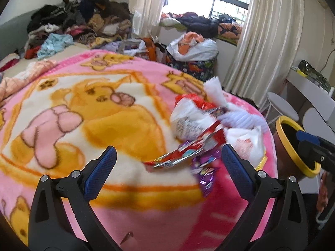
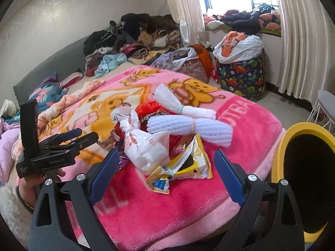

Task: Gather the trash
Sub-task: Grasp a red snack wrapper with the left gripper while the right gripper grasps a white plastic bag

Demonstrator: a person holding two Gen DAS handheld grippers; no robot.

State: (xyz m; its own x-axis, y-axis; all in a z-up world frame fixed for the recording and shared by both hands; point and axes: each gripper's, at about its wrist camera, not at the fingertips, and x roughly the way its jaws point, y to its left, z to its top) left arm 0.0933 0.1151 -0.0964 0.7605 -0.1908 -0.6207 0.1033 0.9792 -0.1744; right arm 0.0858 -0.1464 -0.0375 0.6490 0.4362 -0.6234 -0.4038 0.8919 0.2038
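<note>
Landmark: the pink fleece blanket with yellow cartoon bears (image 2: 240, 125), spread over the bed.

Left gripper (image 1: 167, 156): blue-padded fingers spread wide, nothing between them, hovering over the blanket's near half. I see it side-on from the right wrist cam too (image 2: 83, 135), same read.

Right gripper (image 2: 165, 161): also wide, empty, above the blanket's near edge.

Trash sits in one heap on the blanket, toward its right side:
- white crumpled plastic bag with red print (image 2: 144, 150), front of the heap
- yellow foil snack wrapper (image 2: 188, 167), touching the bag, nearest the right gripper
- two white ribbed foam bundles tied with rubber bands (image 2: 188, 125), on the far side of the heap
- red and silver foil wrapper (image 1: 188, 150), lying between the left fingers' line of sight; blurred on the left cam
- purple foil wrapper (image 1: 204, 173), just beside the red one

Brown bin with yellow rim (image 2: 303, 167): off the blanket's right edge, mouth tilted toward the right cam, right gripper close to it.

Clothes pile (image 2: 134, 39) beyond the blanket's far end.
</note>
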